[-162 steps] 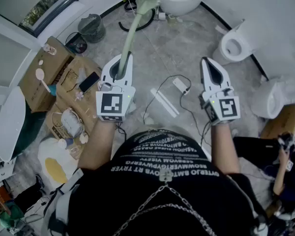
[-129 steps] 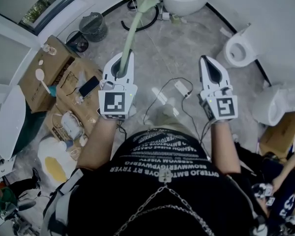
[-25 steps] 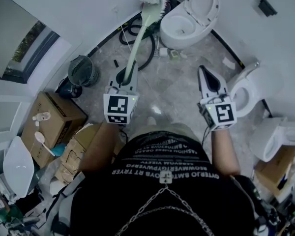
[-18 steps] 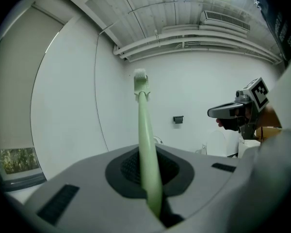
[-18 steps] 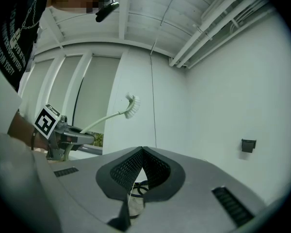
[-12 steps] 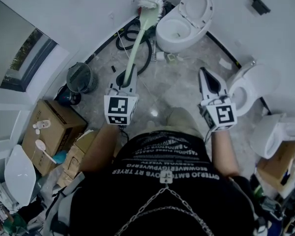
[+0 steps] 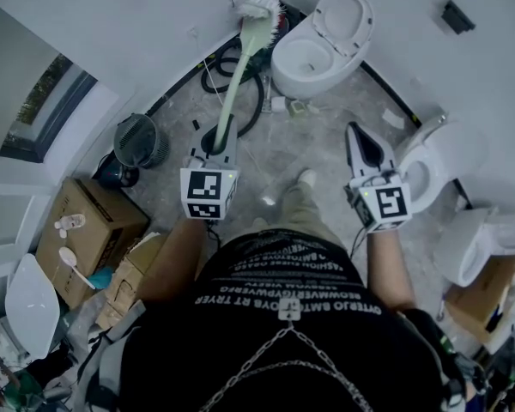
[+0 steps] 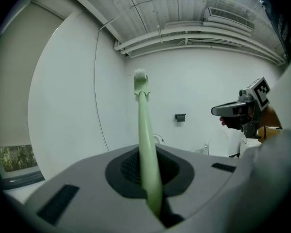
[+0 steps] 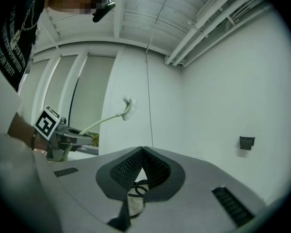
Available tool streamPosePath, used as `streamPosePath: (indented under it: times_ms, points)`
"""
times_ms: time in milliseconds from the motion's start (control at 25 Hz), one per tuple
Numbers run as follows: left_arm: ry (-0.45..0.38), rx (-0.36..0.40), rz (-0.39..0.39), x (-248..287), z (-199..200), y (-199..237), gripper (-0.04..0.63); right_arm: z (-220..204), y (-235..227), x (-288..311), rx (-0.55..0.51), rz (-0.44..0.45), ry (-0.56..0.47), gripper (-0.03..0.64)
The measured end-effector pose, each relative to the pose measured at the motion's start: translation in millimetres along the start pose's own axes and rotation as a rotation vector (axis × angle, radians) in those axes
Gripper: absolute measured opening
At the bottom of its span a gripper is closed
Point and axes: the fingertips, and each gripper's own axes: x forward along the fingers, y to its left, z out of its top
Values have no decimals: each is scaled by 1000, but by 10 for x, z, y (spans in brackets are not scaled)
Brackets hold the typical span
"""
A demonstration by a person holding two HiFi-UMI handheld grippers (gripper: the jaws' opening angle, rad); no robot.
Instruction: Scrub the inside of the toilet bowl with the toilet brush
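Note:
My left gripper [image 7: 221,136] is shut on the pale green handle of the toilet brush [image 7: 237,61], which points forward with its white bristle head [image 7: 257,8] raised near the wall. In the left gripper view the toilet brush [image 8: 145,140] rises straight out from between the jaws. A white toilet [image 7: 313,37] with its lid up stands ahead at the wall, to the right of the brush head. My right gripper [image 7: 363,144] is shut with nothing in it, held level with the left one. From the right gripper view I see the toilet brush [image 9: 121,110] and the left gripper [image 9: 63,140].
A black hose [image 7: 227,67] lies coiled by the wall left of the toilet. A dark mesh bin [image 7: 140,139] and cardboard boxes [image 7: 75,230] stand at the left. More white toilets [image 7: 433,161] stand at the right. A cable runs over the grey floor [image 7: 309,140].
I have walked from the middle of the room towards the toilet at the wall, which is now nearer. Both grippers keep their pose, the left still holding the brush.

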Motion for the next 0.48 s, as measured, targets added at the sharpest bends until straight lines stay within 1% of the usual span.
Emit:
streamPosePath:
  times_ms: [320, 480]
  points:
    - [14, 23, 1, 509, 56, 0, 0, -109, -395, 375, 10, 23, 6, 3]
    - [25, 9, 2, 879, 128, -11, 0, -114, -718, 611, 22, 21, 2, 3]
